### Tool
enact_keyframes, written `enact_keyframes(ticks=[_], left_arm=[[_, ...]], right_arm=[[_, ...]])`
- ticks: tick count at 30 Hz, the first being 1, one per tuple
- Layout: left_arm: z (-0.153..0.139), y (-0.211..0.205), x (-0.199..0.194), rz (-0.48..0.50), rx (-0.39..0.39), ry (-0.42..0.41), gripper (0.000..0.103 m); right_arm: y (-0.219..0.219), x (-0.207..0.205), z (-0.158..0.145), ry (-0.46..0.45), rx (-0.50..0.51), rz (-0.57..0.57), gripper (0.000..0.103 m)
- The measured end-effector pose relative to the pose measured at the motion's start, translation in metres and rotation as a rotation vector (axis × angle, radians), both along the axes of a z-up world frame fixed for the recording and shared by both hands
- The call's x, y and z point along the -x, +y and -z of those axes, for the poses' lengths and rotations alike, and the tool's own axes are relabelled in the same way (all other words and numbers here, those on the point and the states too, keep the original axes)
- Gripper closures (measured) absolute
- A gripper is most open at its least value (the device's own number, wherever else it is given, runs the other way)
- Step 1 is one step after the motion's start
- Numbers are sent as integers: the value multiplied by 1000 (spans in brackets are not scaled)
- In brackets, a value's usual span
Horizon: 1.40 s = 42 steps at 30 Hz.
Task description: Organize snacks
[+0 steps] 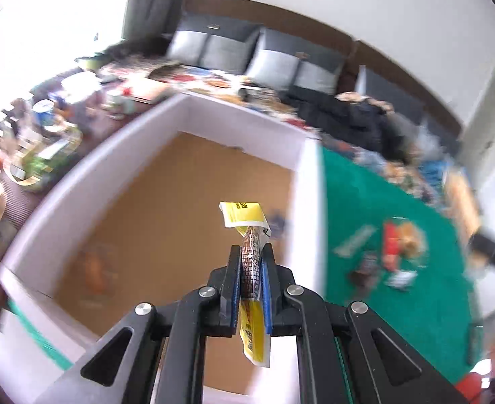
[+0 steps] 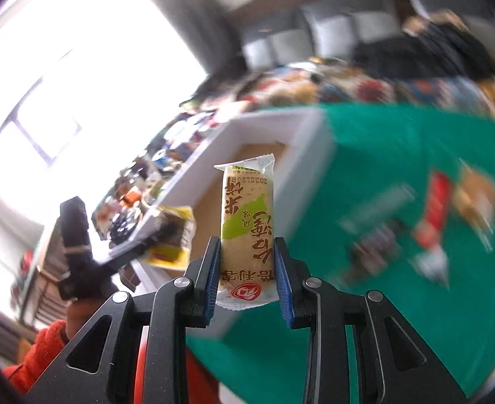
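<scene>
Your left claw (image 1: 251, 262) is clamped on a yellow-ended, dark-centred snack packet (image 1: 251, 235), held above the white-walled box with a brown cardboard floor (image 1: 237, 134). One orange wrapped item (image 1: 94, 271) lies blurred on that floor; the remainder is bare. Your right claw (image 2: 247, 259) grips a pale rice-cracker packet with green print (image 2: 247, 229) upright between its blue pads (image 2: 282, 279), over the box's near corner. Loose snack packets (image 1: 387, 252) lie well apart from the box wall on the green-covered worktop (image 1: 399, 330).
</scene>
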<state>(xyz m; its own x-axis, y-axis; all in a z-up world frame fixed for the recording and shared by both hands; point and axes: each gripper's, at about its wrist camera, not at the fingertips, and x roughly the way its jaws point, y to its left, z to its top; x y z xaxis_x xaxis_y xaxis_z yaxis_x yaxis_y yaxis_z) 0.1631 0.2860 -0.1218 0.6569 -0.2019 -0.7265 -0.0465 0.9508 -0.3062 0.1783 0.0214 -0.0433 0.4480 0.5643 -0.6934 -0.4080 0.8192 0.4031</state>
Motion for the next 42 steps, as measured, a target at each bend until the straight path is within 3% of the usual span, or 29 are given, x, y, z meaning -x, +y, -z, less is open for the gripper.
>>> enact_keyframes(ticks=[1, 3, 5, 6, 9, 11, 13, 18, 21, 25, 29, 35, 37, 39, 42], left_arm=[[2, 8, -4, -16, -44, 15, 87], [8, 19, -2, -48, -107, 35, 66], [12, 24, 4, -78, -171, 28, 17], [13, 26, 4, -89, -187, 12, 13], [11, 22, 21, -77, -171, -24, 11], [13, 3, 34, -34, -121, -31, 11], [11, -20, 45, 22, -85, -43, 11], [21, -129, 73, 254, 3, -56, 4], [51, -201, 74, 350, 42, 20, 3], [104, -277, 63, 380, -21, 132, 3], [125, -316, 50, 383, -133, 126, 3], [139, -337, 25, 367, -228, 124, 3], [143, -337, 22, 352, -248, 115, 3], [144, -335, 23, 339, -244, 92, 3], [146, -335, 20, 331, -243, 79, 2]], right_arm=[[28, -11, -1, 3, -9, -31, 71], [64, -27, 2, 44, -37, -91, 65], [85, -35, 2, 48, -38, -97, 51], [86, -35, 0, 26, -36, -81, 47], [62, -24, -1, -24, -24, -46, 36], [27, -11, 15, -65, 65, 1, 32], [-15, -3, 44, -72, 169, 50, 32], [-148, 47, 140, -20, 453, 247, 32], [-224, 82, 172, 25, 538, 377, 32], [-289, 106, 183, 12, 567, 526, 32], [-314, 93, 175, 33, 524, 628, 31], [-315, 56, 181, 31, 556, 599, 28], [-311, 57, 179, 8, 562, 589, 27], [-311, 60, 179, -6, 550, 608, 18], [-317, 62, 177, 8, 525, 626, 16]])
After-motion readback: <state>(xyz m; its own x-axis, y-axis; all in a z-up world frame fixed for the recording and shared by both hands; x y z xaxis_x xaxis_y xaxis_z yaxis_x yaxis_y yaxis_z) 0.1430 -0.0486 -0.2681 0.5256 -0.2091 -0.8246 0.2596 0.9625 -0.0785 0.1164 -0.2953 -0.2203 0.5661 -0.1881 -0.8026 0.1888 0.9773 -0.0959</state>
